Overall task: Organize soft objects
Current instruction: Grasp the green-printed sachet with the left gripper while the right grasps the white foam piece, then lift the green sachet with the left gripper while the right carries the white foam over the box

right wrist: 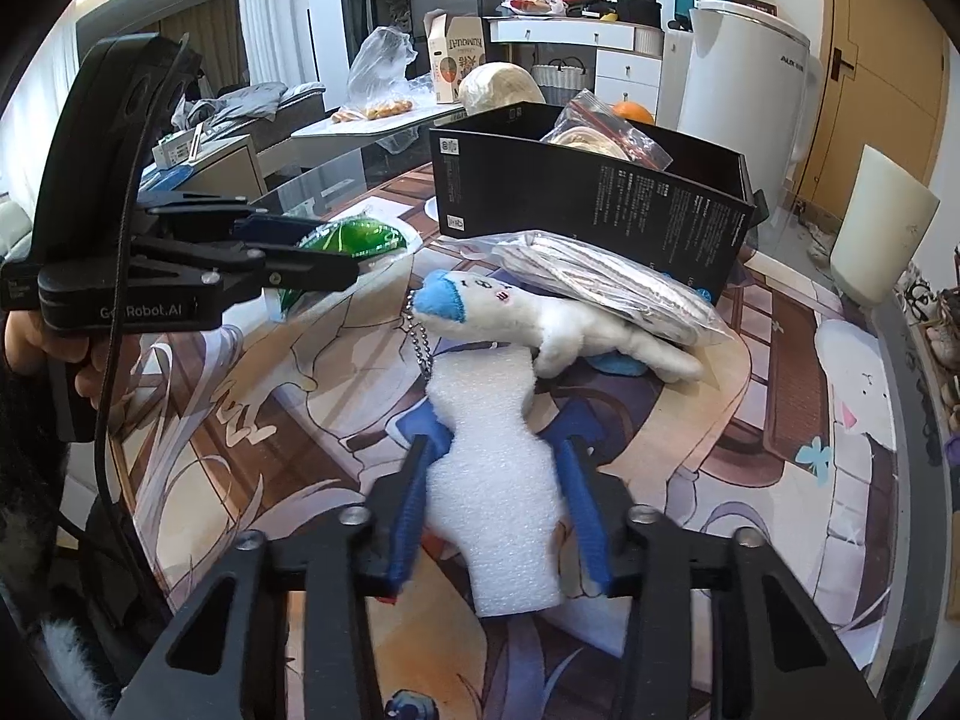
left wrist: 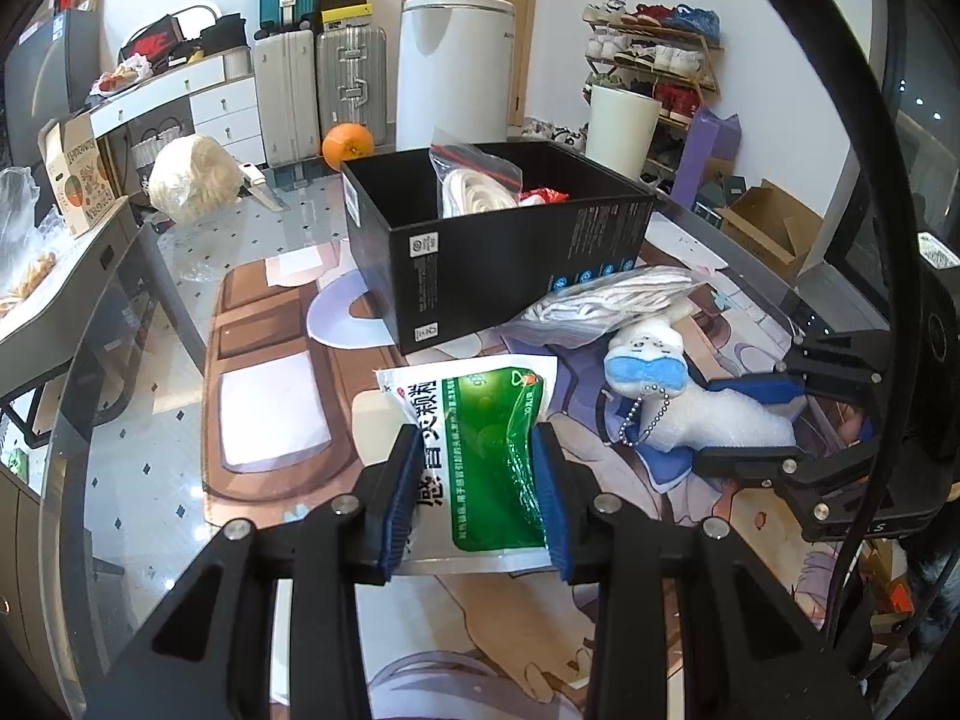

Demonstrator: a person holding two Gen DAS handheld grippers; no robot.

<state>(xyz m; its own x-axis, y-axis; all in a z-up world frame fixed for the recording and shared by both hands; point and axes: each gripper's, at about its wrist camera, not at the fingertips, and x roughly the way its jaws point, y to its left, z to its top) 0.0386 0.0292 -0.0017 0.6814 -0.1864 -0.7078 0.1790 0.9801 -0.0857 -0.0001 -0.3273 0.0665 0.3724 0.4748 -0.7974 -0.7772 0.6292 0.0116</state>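
My left gripper point(left wrist: 474, 450) is shut on a green and white medicine pouch point(left wrist: 480, 438), also seen in the right wrist view point(right wrist: 354, 237). My right gripper point(right wrist: 495, 450) is shut on a white foam piece point(right wrist: 498, 480), which shows in the left wrist view point(left wrist: 714, 420) too. A white plush toy with a blue face and ball chain point(right wrist: 540, 324) point(left wrist: 645, 360) lies just beyond the foam. A clear bag of white items point(right wrist: 606, 288) point(left wrist: 600, 300) rests against the open black box point(left wrist: 498, 240) point(right wrist: 600, 204), which holds another bagged item.
The items sit on a printed mat point(left wrist: 270, 360) over a glass table. An orange point(left wrist: 348, 144) and a pale bundle point(left wrist: 192, 177) lie behind the box. A white bin point(right wrist: 882, 234) stands to the right. Suitcases and a shoe rack line the wall.
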